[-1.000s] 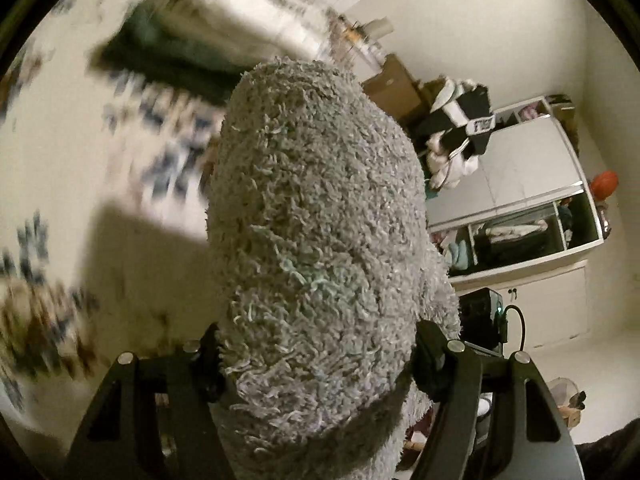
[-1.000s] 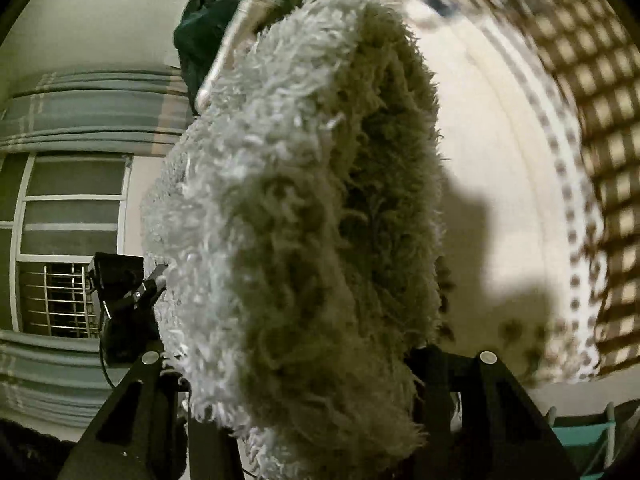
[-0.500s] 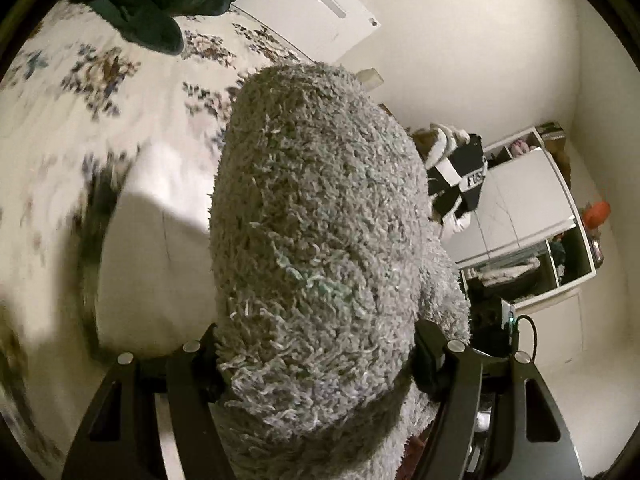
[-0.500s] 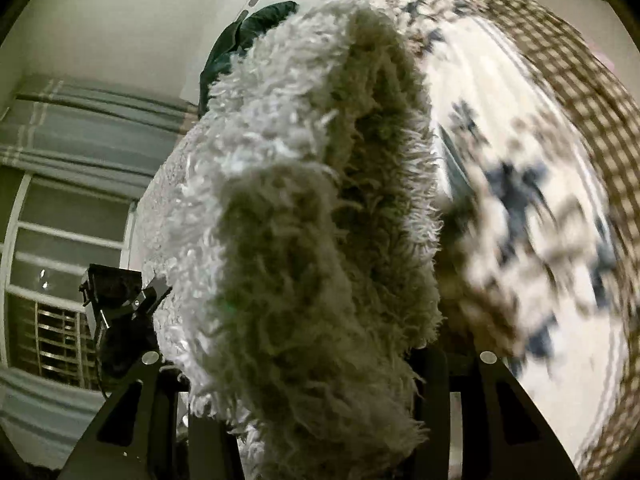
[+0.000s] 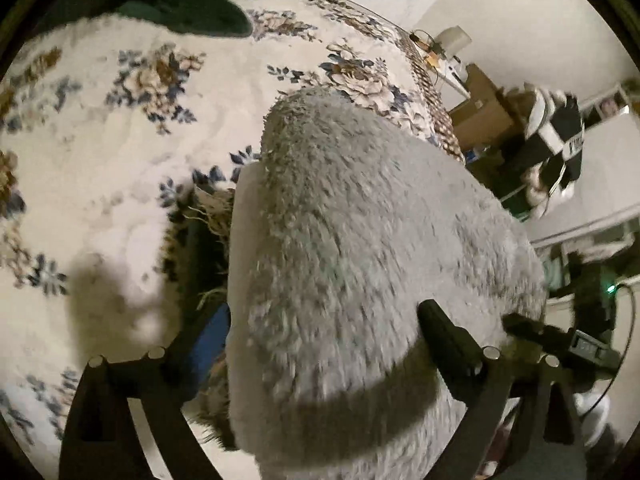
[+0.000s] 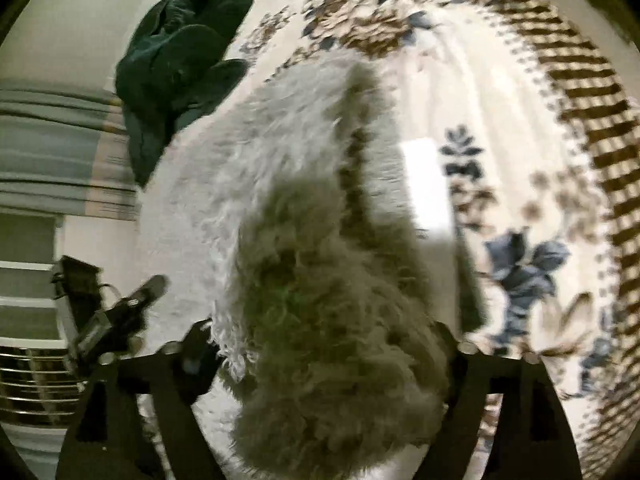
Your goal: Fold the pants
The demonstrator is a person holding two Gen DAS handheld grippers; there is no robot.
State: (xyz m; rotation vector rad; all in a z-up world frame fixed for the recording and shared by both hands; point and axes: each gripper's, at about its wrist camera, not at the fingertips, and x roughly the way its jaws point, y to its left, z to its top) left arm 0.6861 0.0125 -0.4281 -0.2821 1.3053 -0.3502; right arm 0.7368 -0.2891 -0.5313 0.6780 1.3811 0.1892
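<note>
The pants are thick grey fuzzy fleece. In the left wrist view the pants (image 5: 360,264) fill the middle, bunched between the fingers of my left gripper (image 5: 320,344), which is shut on them above the floral bedspread (image 5: 120,152). In the right wrist view the pants (image 6: 328,280) hang as a shaggy bunch in my right gripper (image 6: 320,344), also shut on them, and stretch away over the bed. The fingertips of both grippers are hidden in the pile.
A dark green garment (image 6: 180,48) lies at the bed's far end and shows in the left wrist view (image 5: 192,8). A checked blanket border (image 6: 580,92) runs along the bed edge. Boxes and clothes (image 5: 540,132) stand beside the bed.
Both grippers have tipped down toward the bed with the pants still held. The bedspread now fills more of both views and the pants lie lower over it.
</note>
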